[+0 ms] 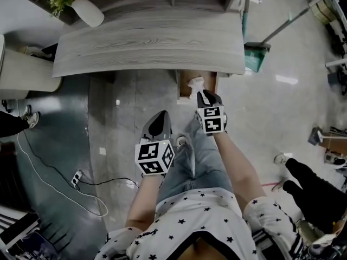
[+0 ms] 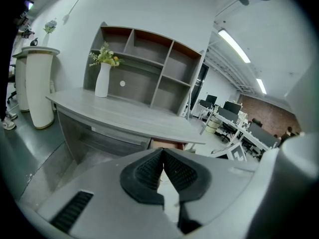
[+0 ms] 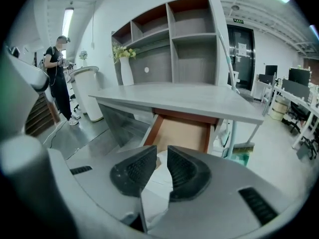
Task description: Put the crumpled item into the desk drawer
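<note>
The crumpled white paper [image 1: 195, 83] hangs just above the open wooden drawer [image 1: 184, 86] under the grey desk [image 1: 146, 45], at the drawer's front end. My right gripper [image 1: 204, 94] is shut on it. In the right gripper view the paper [image 3: 160, 176] sits between the fingers [image 3: 185, 172], and the drawer [image 3: 182, 133] lies straight ahead with a bare bottom. My left gripper [image 1: 161, 116] hangs lower left of the drawer over the floor. Its jaws [image 2: 162, 156] are shut, tips touching and nothing between them. The drawer's front [image 2: 167, 144] shows just beyond them.
A white vase of flowers [image 1: 87, 10] stands at the desk's far left, in front of a shelf unit [image 2: 144, 68]. A green broom [image 1: 255, 56] leans at the desk's right end. A cable [image 1: 49, 183] runs on the floor at left. A person [image 3: 60, 78] stands far left.
</note>
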